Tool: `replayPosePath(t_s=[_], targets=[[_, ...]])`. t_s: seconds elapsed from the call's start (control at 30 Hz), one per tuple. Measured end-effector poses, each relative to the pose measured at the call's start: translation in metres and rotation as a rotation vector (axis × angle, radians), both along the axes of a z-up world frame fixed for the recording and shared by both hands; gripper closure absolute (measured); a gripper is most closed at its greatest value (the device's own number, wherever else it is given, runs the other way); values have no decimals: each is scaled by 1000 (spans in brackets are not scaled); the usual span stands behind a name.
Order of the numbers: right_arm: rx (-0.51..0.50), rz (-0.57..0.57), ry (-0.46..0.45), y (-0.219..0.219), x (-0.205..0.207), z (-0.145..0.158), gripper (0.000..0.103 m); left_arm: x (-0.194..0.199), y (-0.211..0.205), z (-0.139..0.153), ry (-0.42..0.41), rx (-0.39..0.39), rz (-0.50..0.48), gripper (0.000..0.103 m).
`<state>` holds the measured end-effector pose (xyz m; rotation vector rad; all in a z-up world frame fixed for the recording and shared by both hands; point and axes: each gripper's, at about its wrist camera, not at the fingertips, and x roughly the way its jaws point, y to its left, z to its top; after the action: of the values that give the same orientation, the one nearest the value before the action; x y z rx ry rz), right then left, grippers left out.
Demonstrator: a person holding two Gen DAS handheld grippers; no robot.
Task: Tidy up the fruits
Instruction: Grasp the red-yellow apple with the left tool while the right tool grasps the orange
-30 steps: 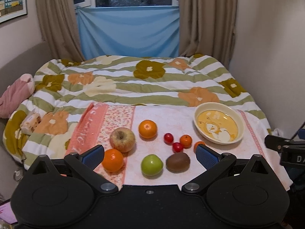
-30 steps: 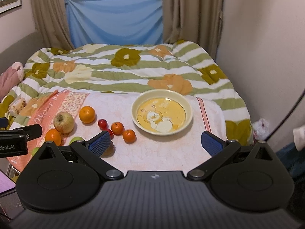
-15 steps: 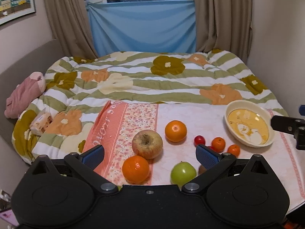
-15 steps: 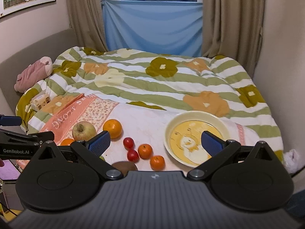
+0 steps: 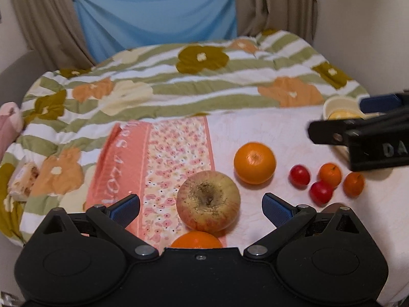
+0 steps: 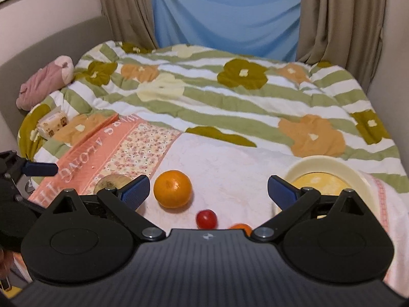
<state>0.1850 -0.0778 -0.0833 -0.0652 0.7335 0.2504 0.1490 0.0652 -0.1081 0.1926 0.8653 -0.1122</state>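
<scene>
From my left camera, the apple (image 5: 208, 201) sits between my spread fingers, on the edge of the towel (image 5: 158, 158) that lies on the quilt (image 5: 204, 76). An orange (image 5: 254, 163) lies behind it to the right; another orange (image 5: 196, 239) touches it in front. Right of those, four small fruits (image 5: 326, 181) cluster together. The bowl (image 6: 329, 171) stands furthest right, behind my right gripper's right finger. A tissue pack (image 6: 52, 124) lies far left on the quilt, a plush toy (image 6: 46, 81) behind it.

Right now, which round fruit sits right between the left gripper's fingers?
The big apple, yellowish-red with its brown stem pit facing up. It lies between the open left gripper fingers; the large orange sits farther off.
</scene>
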Motion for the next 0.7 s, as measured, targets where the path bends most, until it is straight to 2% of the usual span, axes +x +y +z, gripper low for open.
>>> replayPosePath(t_s=[0.27, 0.47, 0.6, 0.7], targets=[[-5, 31, 95, 38, 42, -46, 0, 30, 6, -35, 83, -16, -87, 6], [-14, 25, 155, 51, 59, -68, 0, 45, 8, -50, 128, -43, -132, 14], [-24, 34, 184, 60, 65, -77, 6, 52, 8, -57, 159, -45, -153, 24], [-24, 36, 200, 63, 69, -82, 10, 55, 13, -59, 162, -67, -157, 24]])
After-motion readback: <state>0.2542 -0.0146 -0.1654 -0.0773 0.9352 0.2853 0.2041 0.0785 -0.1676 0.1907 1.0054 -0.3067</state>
